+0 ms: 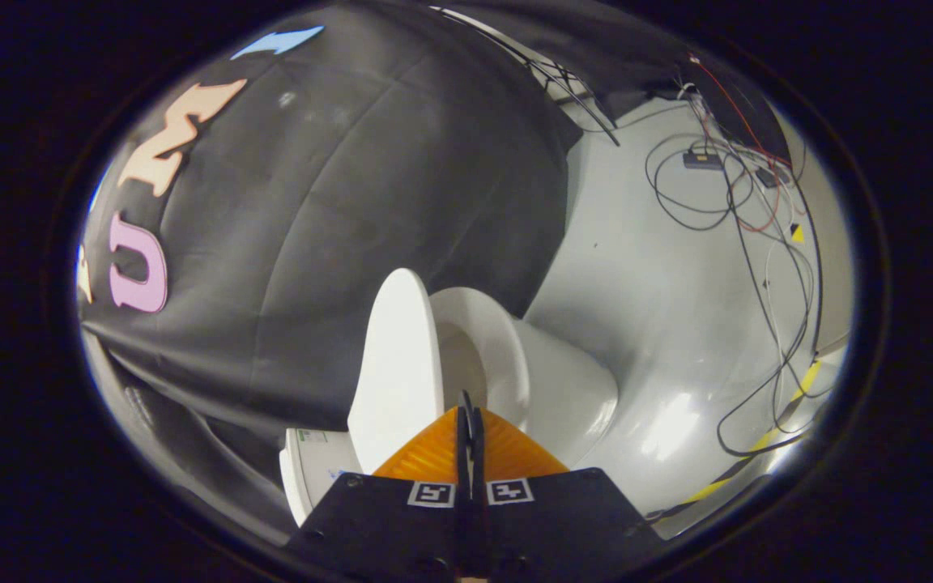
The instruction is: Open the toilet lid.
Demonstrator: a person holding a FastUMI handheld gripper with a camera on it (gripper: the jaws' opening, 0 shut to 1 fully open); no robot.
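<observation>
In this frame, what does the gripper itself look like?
The gripper has two orange, ribbed, wedge-shaped fingers that taper to dark tips. They sit on a black body, and each side carries a small square black-and-white marker near the finger base.

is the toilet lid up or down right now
Up: the toilet lid stands raised beside the exposed bowl; the hand-held gripper is shut, holding nothing.

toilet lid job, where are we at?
Done, it looks like: the lid stands raised beside the open bowl. In hand: nothing; the gripper has its fingers closed together, no lid between them, just short of the bowl. Left: pulling away, probably.
</observation>
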